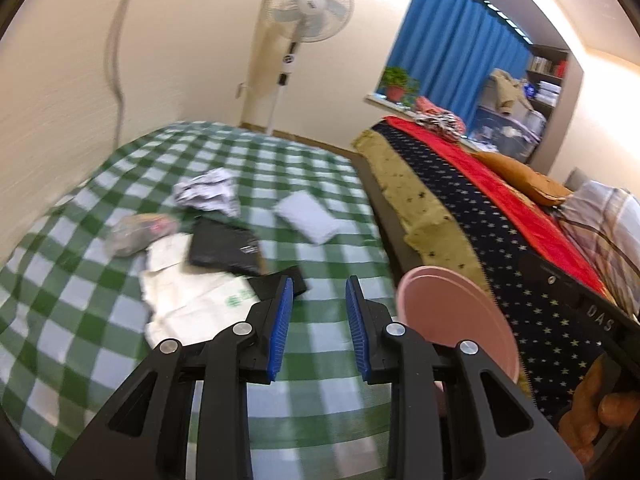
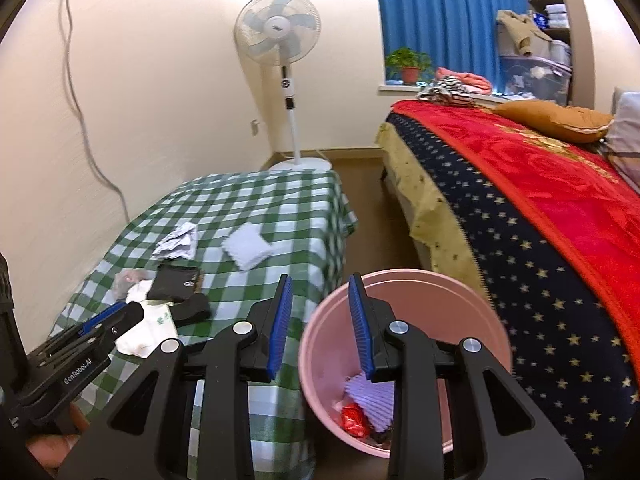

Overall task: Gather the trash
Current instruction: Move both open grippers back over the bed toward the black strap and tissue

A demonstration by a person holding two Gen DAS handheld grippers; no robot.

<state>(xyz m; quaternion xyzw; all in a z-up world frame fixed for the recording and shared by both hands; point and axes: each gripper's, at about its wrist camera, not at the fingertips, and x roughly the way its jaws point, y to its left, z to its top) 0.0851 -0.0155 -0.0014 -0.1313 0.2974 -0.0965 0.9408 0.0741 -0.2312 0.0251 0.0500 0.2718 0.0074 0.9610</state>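
Trash lies on the green checked table (image 1: 80, 300): a crumpled paper (image 1: 208, 192), a white folded tissue (image 1: 308, 218), a black packet (image 1: 224, 246), a clear wrapper (image 1: 136, 232) and a white paper bag with green print (image 1: 192, 300). My left gripper (image 1: 320, 292) hovers open over the table's near part, just right of the bag, holding nothing. A pink bin (image 2: 440, 304) stands on the floor between table and bed, with purple pleated paper (image 2: 372, 400) and a red wrapper (image 2: 354, 420) inside. My right gripper (image 2: 320, 288) is open and empty above the bin's left rim.
A white pedestal fan (image 2: 280, 36) stands behind the table. A bed with a red and star-patterned blanket (image 2: 540, 208) runs along the right. A wall with a hanging cable (image 2: 80, 120) borders the table's left. A narrow strip of floor (image 2: 372, 200) separates table and bed.
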